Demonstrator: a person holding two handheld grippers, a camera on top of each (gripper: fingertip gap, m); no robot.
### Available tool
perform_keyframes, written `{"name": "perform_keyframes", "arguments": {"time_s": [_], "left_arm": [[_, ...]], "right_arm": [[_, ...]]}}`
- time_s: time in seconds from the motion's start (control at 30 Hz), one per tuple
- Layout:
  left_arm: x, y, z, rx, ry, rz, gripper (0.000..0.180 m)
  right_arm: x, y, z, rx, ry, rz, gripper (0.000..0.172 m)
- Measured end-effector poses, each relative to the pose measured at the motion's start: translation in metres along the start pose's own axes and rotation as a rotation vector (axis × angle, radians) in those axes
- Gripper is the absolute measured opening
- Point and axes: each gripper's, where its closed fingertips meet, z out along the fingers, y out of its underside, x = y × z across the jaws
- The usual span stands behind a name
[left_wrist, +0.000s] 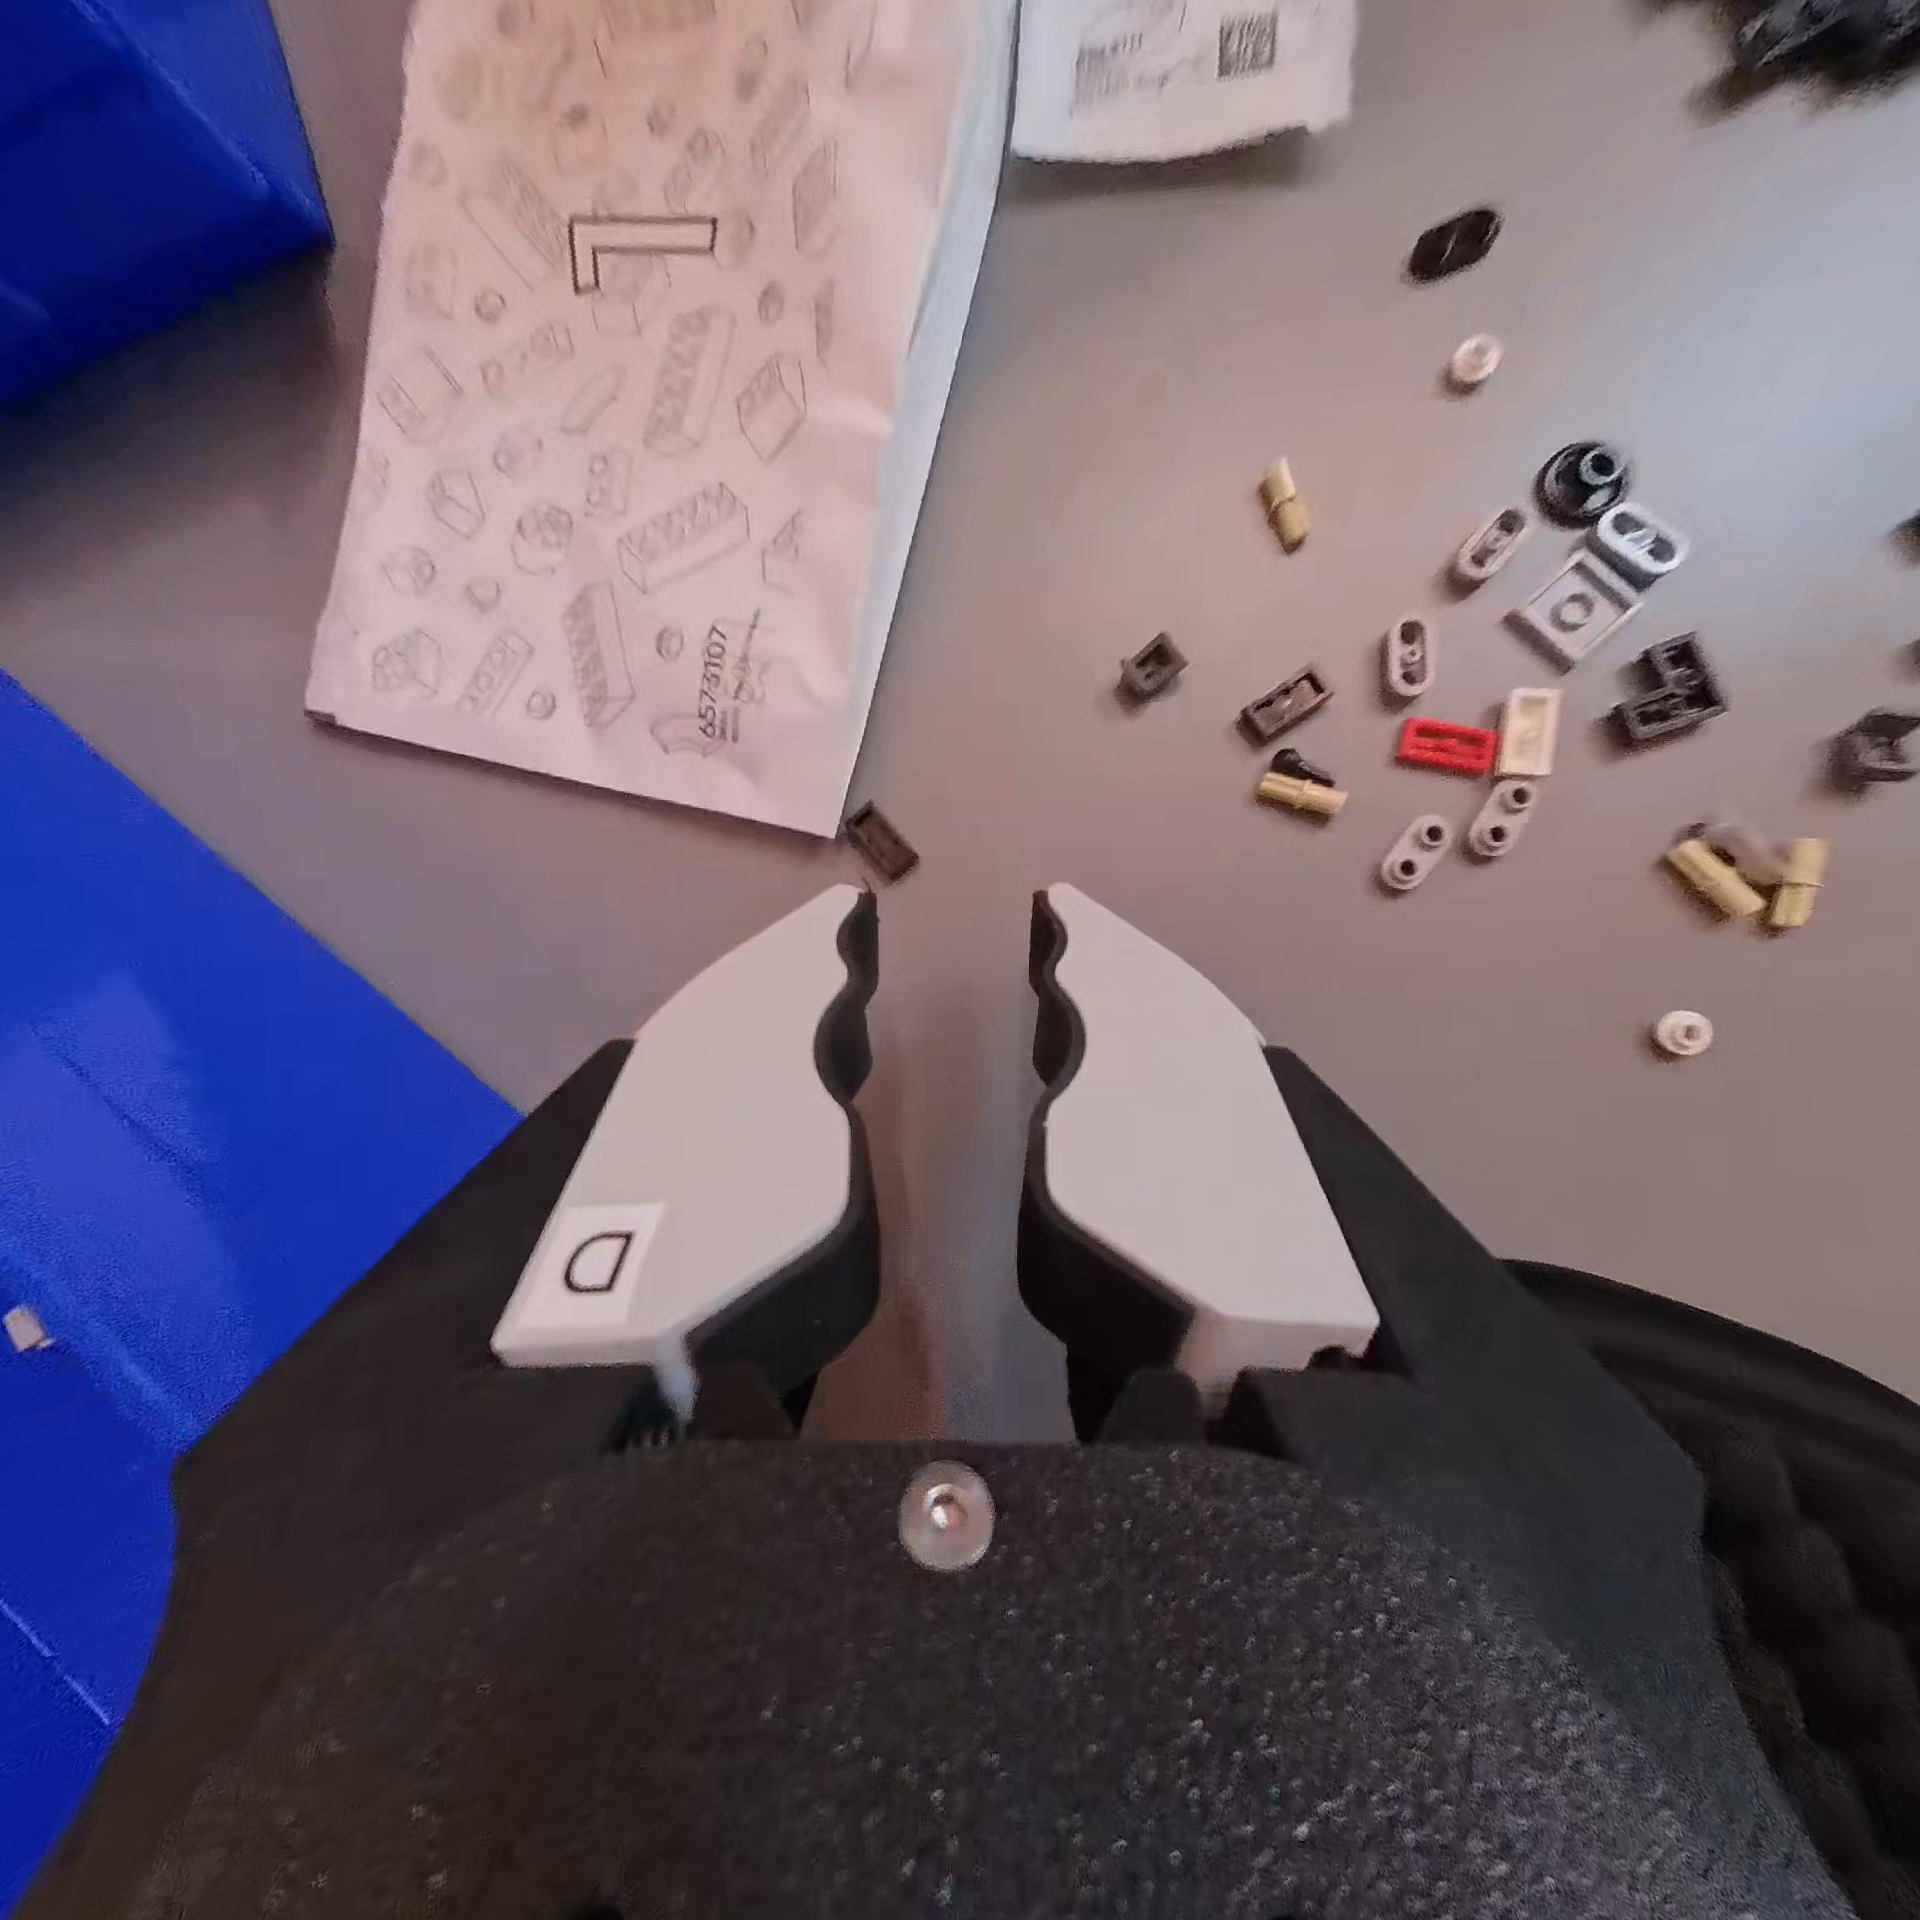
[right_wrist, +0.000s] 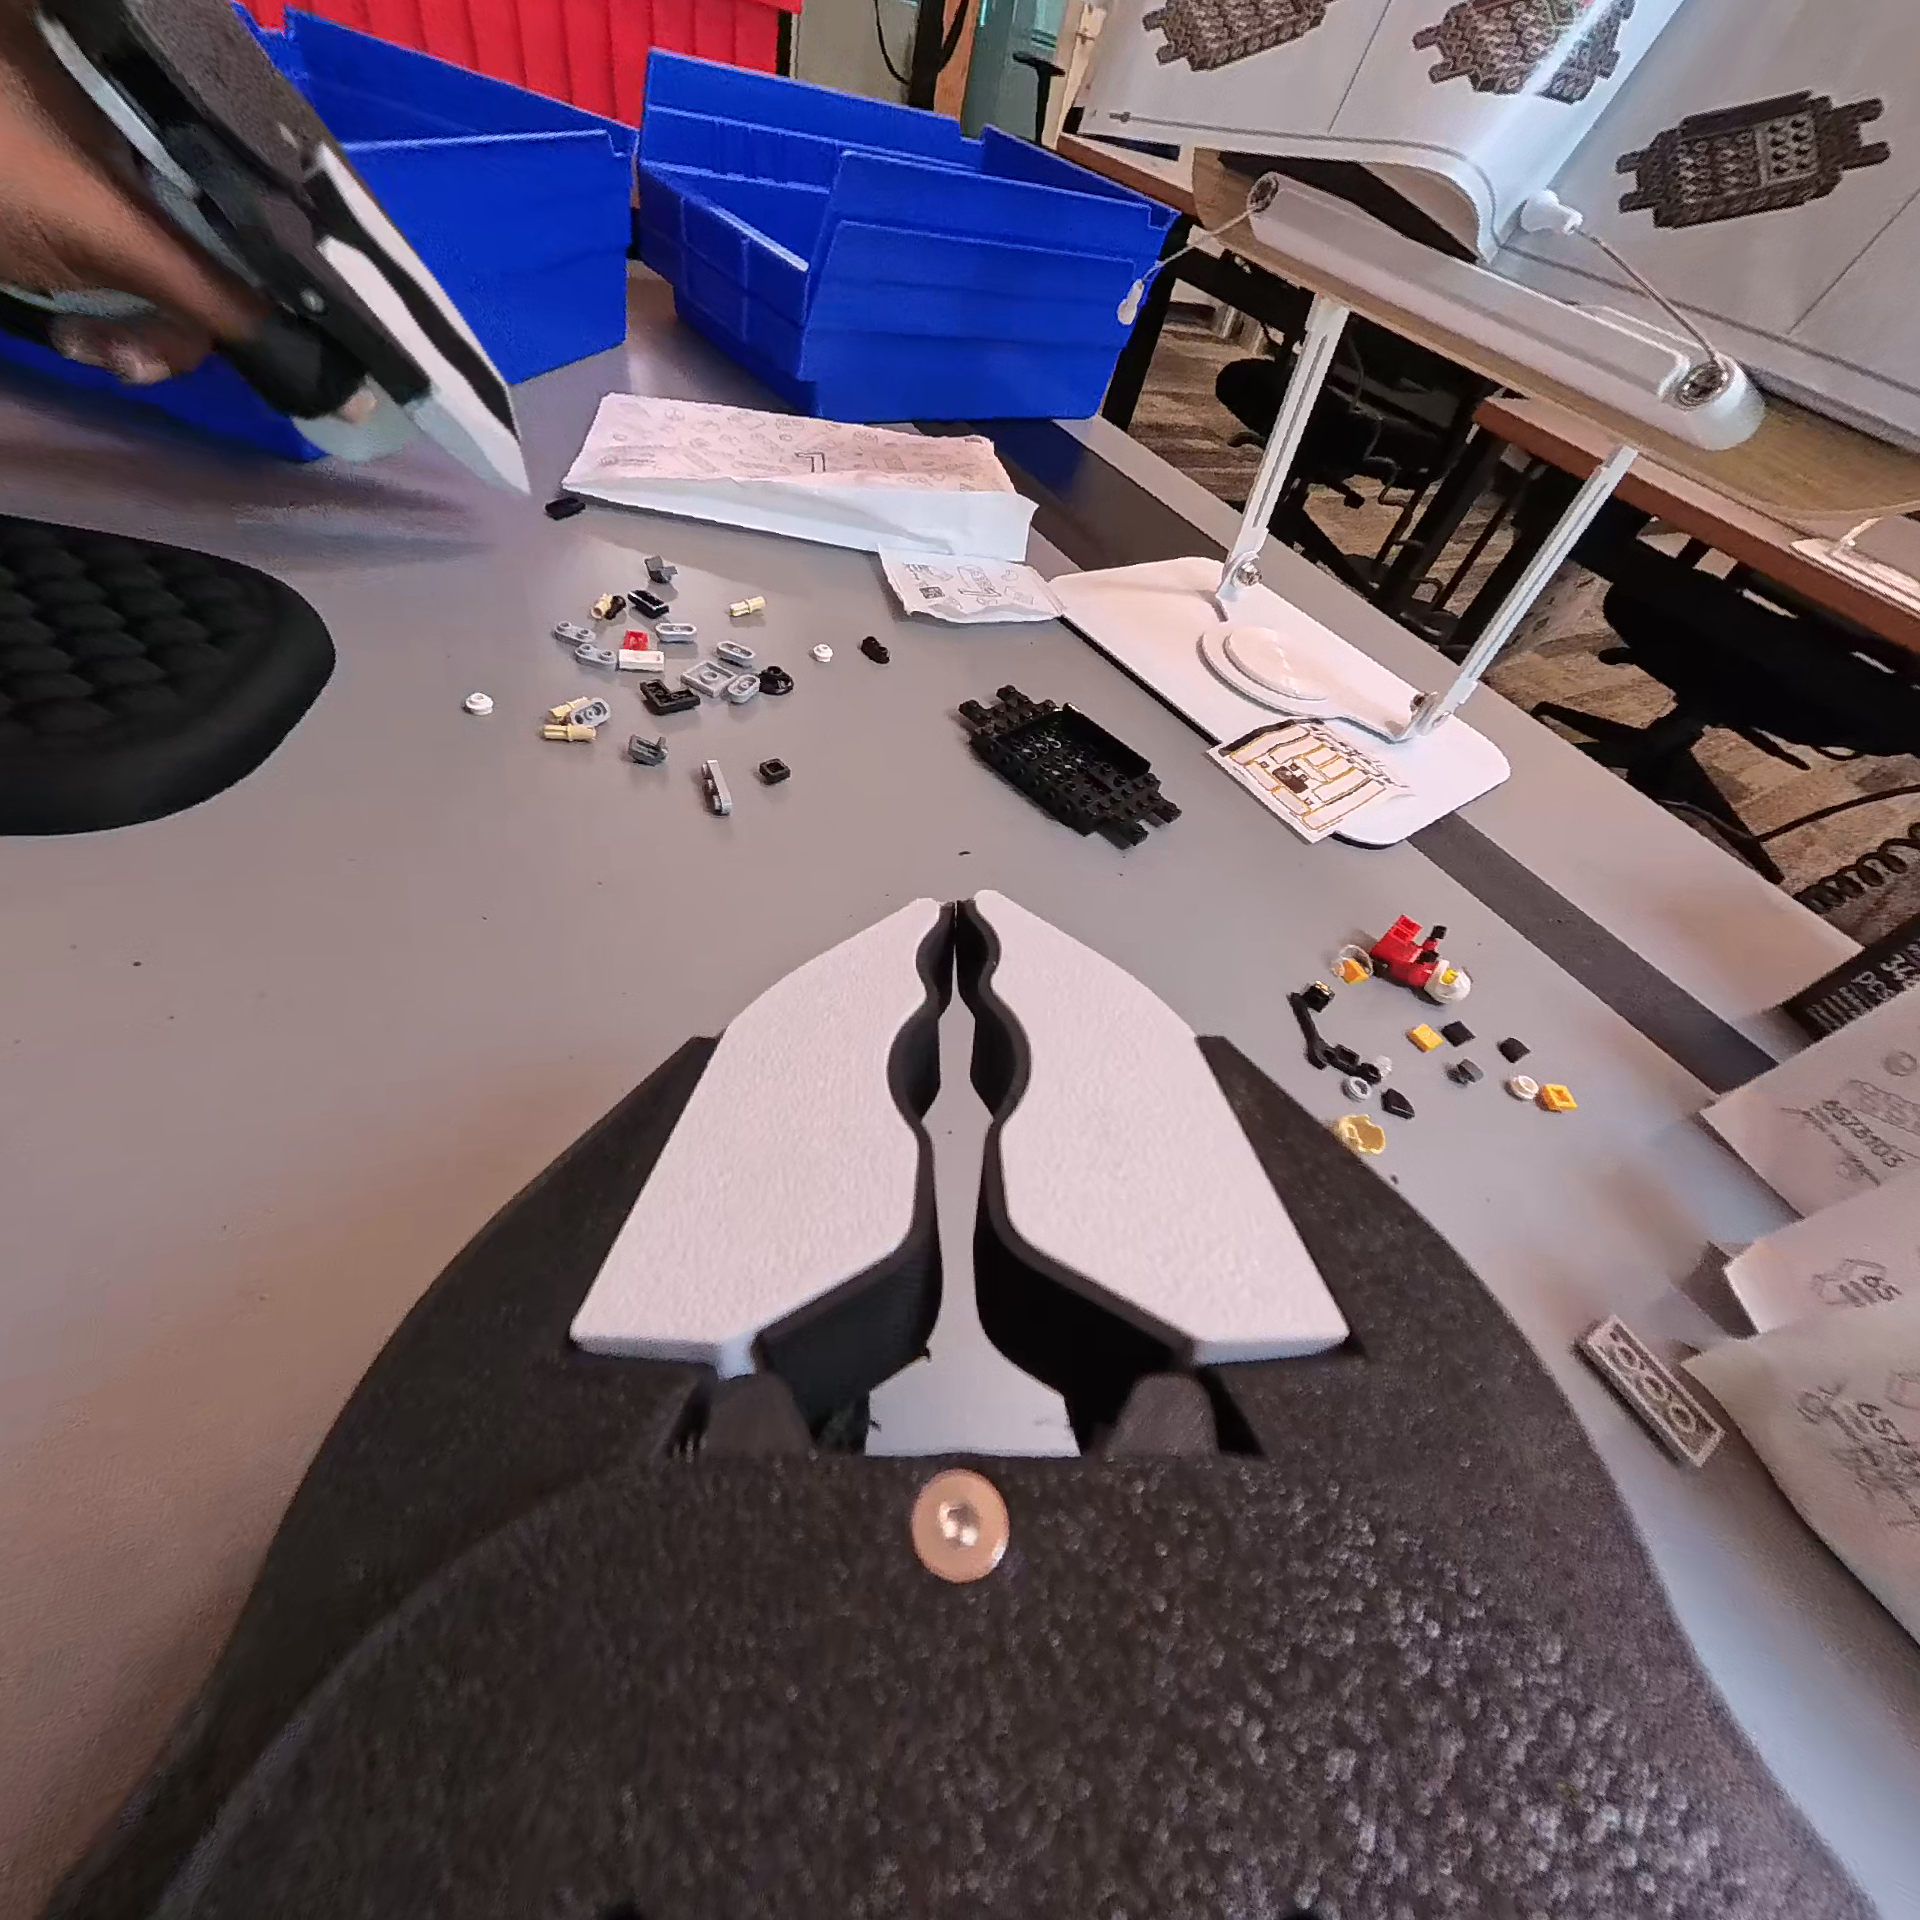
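Left gripper (left_wrist: 954, 909) seen parted, nothing between fingers, above grey table (left_wrist: 1143, 416). Small black plate (left_wrist: 881, 844) found just beyond left fingertip, at near corner of printed paper bag (left_wrist: 644, 436). Loose small bricks (left_wrist: 1507, 665) scattered to right. Right gripper (right_wrist: 956, 906) closed, grasp bare; black chassis piece (right_wrist: 1065, 764) lying beyond it.

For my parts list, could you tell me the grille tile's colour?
Red grille tile; clearest in left wrist view.

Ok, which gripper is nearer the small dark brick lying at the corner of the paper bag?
Left. The left gripper hangs open with one fingertip just short of the small dark brick. The right gripper is shut, far across the table from it.
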Motion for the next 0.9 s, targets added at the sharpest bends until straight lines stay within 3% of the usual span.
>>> {"name": "perform_keyframes", "arguments": {"time_s": [0.37,0.63,0.9], "left_arm": [[-0.015,0.006,0.024,-0.088,-0.041,-0.096,0.033],[-0.005,0.0,0.029,-0.049,0.021,-0.115,0.007],[0.095,-0.019,0.01,0.063,0.434,0.081,0.003]], "right_arm": [[-0.001,0.0,0.0,-0.002,-0.004,0.0,0.0],[0.001,-0.002,-0.003,0.008,-0.005,0.01,0.0],[0.001,-0.002,-0.003,0.008,0.001,0.003,0.0]]}}
